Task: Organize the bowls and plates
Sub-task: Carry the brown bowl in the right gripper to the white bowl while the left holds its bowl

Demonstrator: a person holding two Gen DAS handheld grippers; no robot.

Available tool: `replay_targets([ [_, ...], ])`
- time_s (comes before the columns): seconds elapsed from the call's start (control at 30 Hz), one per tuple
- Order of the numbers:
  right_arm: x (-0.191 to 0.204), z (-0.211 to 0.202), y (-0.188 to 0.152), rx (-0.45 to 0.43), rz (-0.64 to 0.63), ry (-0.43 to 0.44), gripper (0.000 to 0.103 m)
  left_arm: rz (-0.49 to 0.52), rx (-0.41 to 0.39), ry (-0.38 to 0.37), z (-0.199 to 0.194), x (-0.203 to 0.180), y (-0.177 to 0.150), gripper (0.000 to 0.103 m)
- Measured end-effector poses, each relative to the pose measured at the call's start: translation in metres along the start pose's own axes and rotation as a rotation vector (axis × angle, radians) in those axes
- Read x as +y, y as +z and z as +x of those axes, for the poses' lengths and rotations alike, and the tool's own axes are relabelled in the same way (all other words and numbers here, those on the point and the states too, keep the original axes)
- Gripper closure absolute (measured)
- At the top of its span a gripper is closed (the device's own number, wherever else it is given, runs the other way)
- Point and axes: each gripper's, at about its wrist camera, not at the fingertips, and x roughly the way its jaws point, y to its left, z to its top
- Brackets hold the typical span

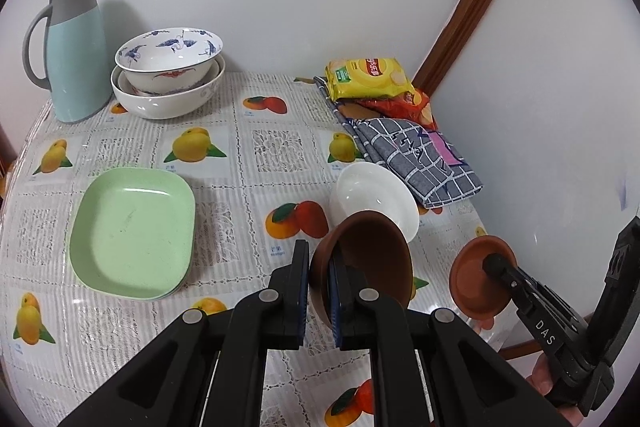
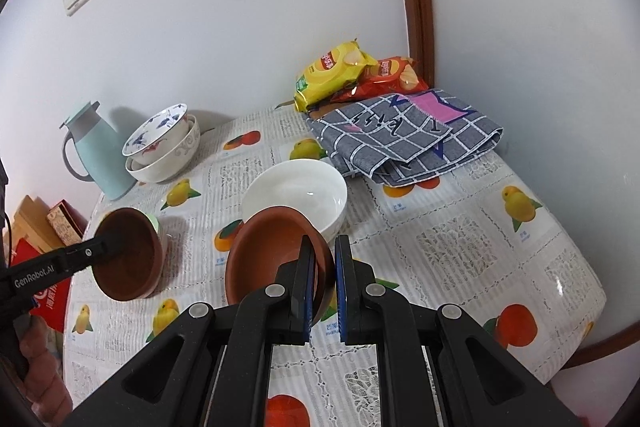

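Brown bowl [image 1: 362, 263] rim clamped: left tongs [image 1: 319, 291] | brown dish [image 2: 276, 255]: right tongs [image 2: 322, 283]

Both handheld grippers are matte black plastic with silver round rivets at the linkage joints and blue pads inside the fingers: the left gripper [image 1: 319, 291] and the right gripper [image 2: 322, 287]. White lettering marks their sides.

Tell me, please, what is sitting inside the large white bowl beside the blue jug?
A crane-painted bowl is nested in the large white bowl, with another bowl's rim showing between them. Anything lower inside is hidden.
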Motion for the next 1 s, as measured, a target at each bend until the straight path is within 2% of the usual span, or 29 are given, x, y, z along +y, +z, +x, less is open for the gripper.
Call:
replay_targets([
  [0.23, 0.005, -0.001, 0.006, -0.009, -0.002, 0.009, 0.093, -0.005, -0.001, -0.007, 0.001, 0.003, 0.007, 0.094],
  [0.5, 0.011, 0.003, 0.02, -0.024, -0.011, 0.014, 0.094, 0.014, -0.008, 0.02, 0.004, 0.002, 0.021, 0.094],
  [1.0, 0.019, 0.029, 0.049, -0.046, -0.041, 0.007, 0.093, 0.039, -0.035, 0.051, 0.017, 0.01, 0.052, 0.094],
])
